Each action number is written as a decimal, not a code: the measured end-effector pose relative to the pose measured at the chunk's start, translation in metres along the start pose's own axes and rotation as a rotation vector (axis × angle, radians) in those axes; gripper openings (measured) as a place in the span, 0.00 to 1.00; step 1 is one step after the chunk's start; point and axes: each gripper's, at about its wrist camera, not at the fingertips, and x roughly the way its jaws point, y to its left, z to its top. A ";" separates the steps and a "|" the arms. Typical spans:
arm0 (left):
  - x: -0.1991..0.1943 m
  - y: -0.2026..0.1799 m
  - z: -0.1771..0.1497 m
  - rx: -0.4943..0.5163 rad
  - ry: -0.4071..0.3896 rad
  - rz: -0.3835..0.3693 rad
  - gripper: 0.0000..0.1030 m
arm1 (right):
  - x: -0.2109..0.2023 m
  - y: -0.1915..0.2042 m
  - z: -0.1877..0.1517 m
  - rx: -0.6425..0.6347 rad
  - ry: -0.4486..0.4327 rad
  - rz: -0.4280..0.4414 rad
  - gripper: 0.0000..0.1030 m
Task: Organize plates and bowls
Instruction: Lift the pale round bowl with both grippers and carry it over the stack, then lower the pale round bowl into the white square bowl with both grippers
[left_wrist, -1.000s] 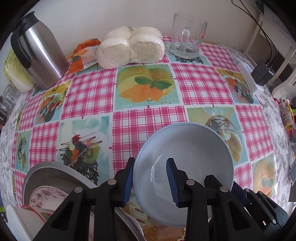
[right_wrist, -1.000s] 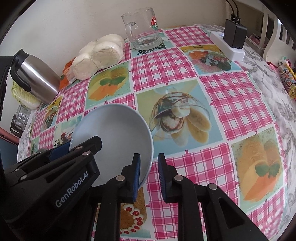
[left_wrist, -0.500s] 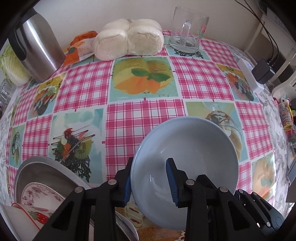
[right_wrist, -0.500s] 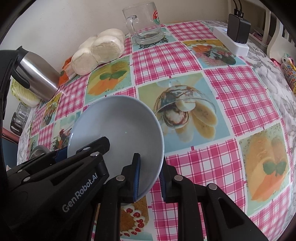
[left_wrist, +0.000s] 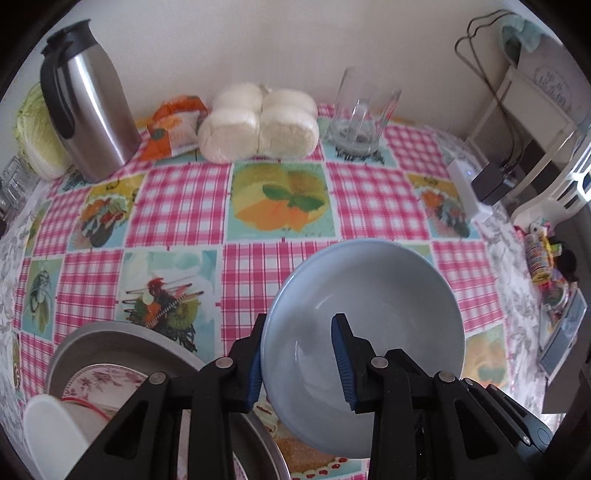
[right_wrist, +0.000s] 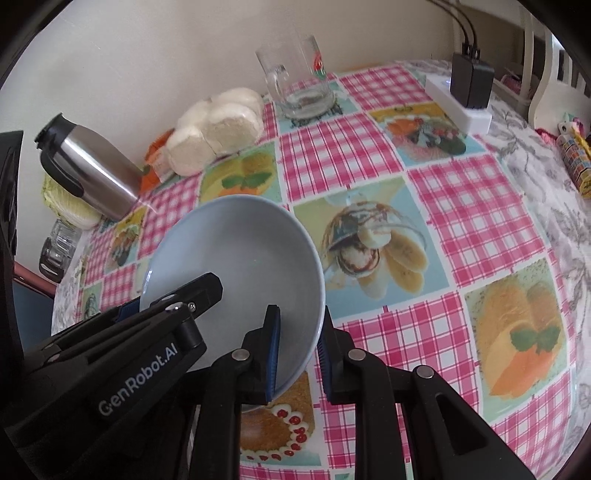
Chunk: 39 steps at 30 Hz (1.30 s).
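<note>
A pale blue bowl (left_wrist: 369, 306) is held above the checked tablecloth; it also shows in the right wrist view (right_wrist: 236, 266). My left gripper (left_wrist: 299, 354) straddles its near-left rim, jaws wide, one finger inside and one outside. My right gripper (right_wrist: 299, 347) is closed onto its right rim, one finger inside and one outside. At the lower left of the left wrist view, a steel basin (left_wrist: 110, 339) holds a floral plate (left_wrist: 99, 380) and a white dish (left_wrist: 48, 435).
Along the back wall stand a steel thermos (left_wrist: 88, 103), an orange packet (left_wrist: 173, 125), wrapped white buns (left_wrist: 258, 125) and a glass mug (left_wrist: 362, 118). A white power strip with black adapters (right_wrist: 465, 96) lies at the far right. Colourful small items (left_wrist: 543, 258) sit at the table's right edge.
The bowl has risen and tilted, both grippers lifting with it. The right gripper's fingers now sit on either side of its rim.
</note>
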 end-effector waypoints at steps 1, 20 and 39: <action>-0.006 0.001 0.000 -0.001 -0.011 -0.004 0.36 | -0.006 0.002 0.001 -0.003 -0.010 0.005 0.19; -0.070 0.042 -0.004 -0.077 -0.115 -0.058 0.36 | -0.054 0.047 0.000 -0.058 -0.096 0.103 0.19; -0.126 0.097 -0.035 -0.178 -0.199 -0.051 0.36 | -0.082 0.107 -0.022 -0.198 -0.119 0.137 0.19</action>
